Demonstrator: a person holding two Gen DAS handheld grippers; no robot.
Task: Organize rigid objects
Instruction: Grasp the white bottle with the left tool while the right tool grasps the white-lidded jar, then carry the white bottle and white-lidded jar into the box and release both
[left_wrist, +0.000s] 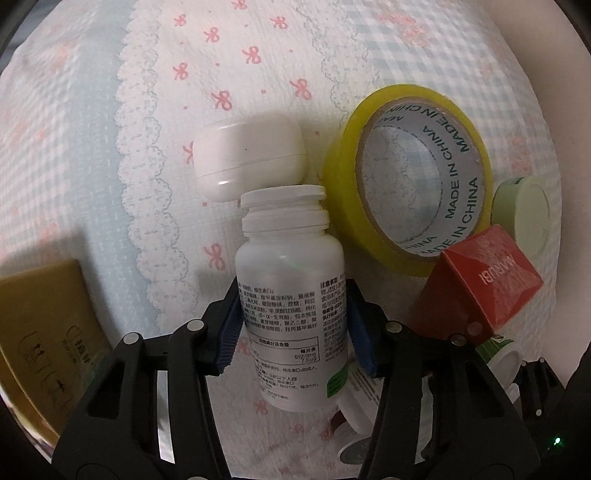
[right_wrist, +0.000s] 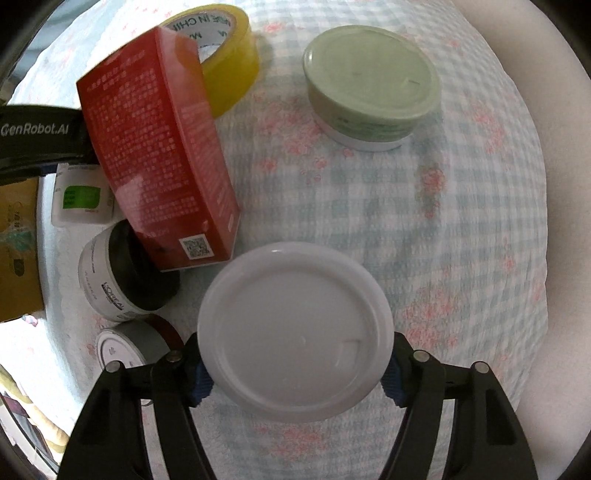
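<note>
My left gripper (left_wrist: 293, 317) is shut on a white pill bottle (left_wrist: 291, 295) with printed text, held above the patterned cloth. Just beyond its cap lies a white earbud case (left_wrist: 249, 158). A yellow tape roll (left_wrist: 406, 177) leans to the right, with a red box (left_wrist: 480, 280) in front of it. My right gripper (right_wrist: 295, 369) is shut on a jar with a white round lid (right_wrist: 295, 343). The red box (right_wrist: 159, 147), the tape roll (right_wrist: 225, 55) and a green-lidded jar (right_wrist: 373, 85) show in the right wrist view.
A cardboard box (left_wrist: 40, 332) stands at the left edge. A black-and-white L'Oreal jar (right_wrist: 122, 273) and a small grey-lidded jar (right_wrist: 129, 347) lie left of my right gripper. The left gripper's arm (right_wrist: 40, 136) crosses the upper left. The green jar (left_wrist: 524, 214) sits far right.
</note>
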